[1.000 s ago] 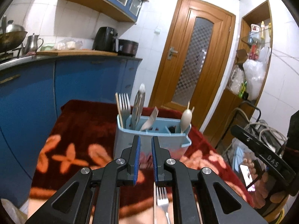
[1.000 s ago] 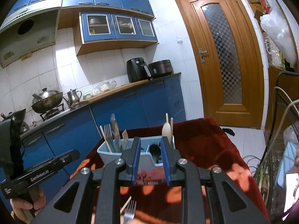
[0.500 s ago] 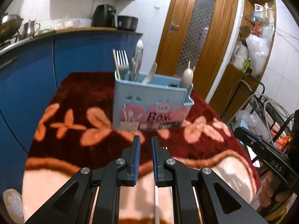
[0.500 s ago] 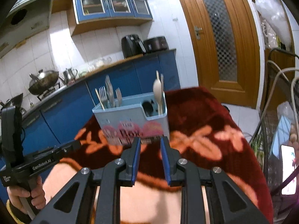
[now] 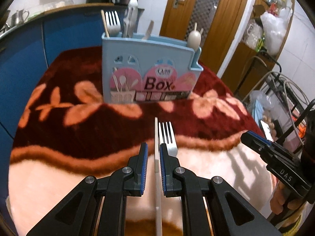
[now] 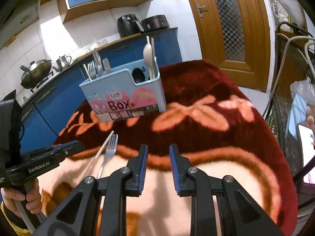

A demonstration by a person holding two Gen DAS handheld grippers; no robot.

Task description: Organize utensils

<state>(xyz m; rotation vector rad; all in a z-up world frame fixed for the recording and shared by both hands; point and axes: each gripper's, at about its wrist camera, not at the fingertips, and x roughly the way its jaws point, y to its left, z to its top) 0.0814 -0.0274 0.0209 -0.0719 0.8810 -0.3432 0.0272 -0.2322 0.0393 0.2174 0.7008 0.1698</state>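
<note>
- Counter [image 5: 49,177]: covered w/ maroon-and-peach floral blanket; carries all items below.
- Utensil box [image 5: 149,72] [image 6: 126,96]: light blue, marked "Box", upright at far side; holds forks, spoons, chopsticks, handles down.
- Left claw [image 5: 153,157] [image 6: 69,147]: jaws narrowly apart, nothing gripped; white chopstick runs under the gap, whether touching cannot tell.
- Right claw [image 6: 158,157] [image 5: 254,139]: partly open, empty, above bare blanket, right of the fork.
- Fork [image 5: 167,135] [image 6: 110,147]: metal, flat on blanket, tines toward box.
- White chopstick [image 5: 156,147] [image 6: 98,153]: flat, just beside the fork, on its left.
</note>
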